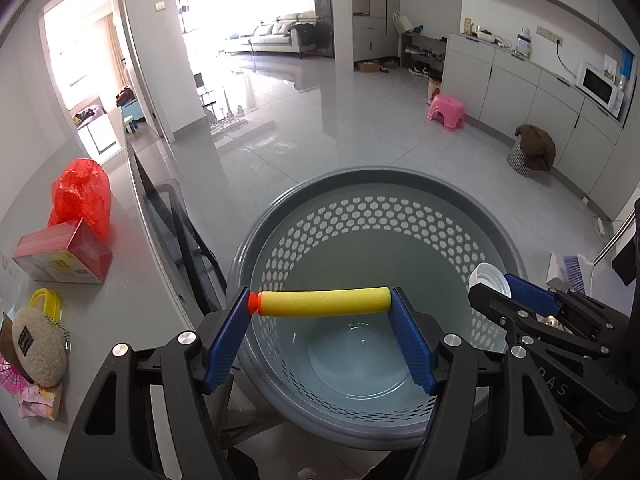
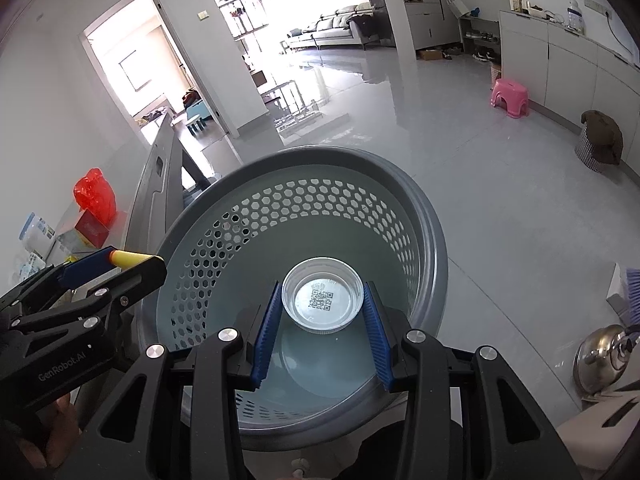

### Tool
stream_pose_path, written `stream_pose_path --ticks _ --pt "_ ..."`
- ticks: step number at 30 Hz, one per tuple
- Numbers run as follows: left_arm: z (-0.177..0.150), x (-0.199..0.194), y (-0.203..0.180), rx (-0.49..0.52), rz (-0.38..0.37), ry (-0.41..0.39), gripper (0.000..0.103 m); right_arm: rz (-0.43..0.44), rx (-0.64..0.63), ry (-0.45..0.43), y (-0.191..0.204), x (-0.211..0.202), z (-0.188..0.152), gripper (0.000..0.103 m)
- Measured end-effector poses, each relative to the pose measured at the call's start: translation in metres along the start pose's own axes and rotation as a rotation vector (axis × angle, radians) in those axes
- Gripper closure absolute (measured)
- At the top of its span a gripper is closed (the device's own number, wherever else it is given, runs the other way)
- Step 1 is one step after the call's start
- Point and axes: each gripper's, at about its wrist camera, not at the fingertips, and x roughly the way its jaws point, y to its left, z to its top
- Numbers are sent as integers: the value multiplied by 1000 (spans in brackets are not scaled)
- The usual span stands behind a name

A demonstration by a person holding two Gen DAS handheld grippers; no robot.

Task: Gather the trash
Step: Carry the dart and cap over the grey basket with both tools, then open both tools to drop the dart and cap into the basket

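Left claw [image 1: 320,304]: clamped endwise on a yellow foam dart [image 1: 324,302] with an orange tip, held crosswise above the open mouth of the basket.

Right claw [image 2: 323,306]: closed on a clear plastic lid [image 2: 322,302] bearing a printed QR code, held over the basket's inside.

Grey perforated basket [image 1: 492,220]: round, on the floor beside the tabletop [image 1: 120,280], nothing in it.

Tabletop items: red plastic bag [image 1: 82,192], red box [image 1: 64,254], fuzzy pouch [image 1: 38,350].

Floor beyond: pink stool [image 1: 447,111].
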Motion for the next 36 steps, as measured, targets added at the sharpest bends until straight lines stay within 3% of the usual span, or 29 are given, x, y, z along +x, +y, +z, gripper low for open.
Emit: stream_pose_path --ticks 10,12,17,36 --pt "-4 12 11 -23 -20 46 34 18 4 -5 1 2 0 63" --pt "-4 10 11 -29 -19 43 27 18 6 -11 1 0 0 61" --pt "-4 5 14 -47 -17 34 20 25 20 -46 -3 -11 2 37" --pt "-7 -10 11 -49 -16 11 20 37 31 -78 -2 -35 0 36"
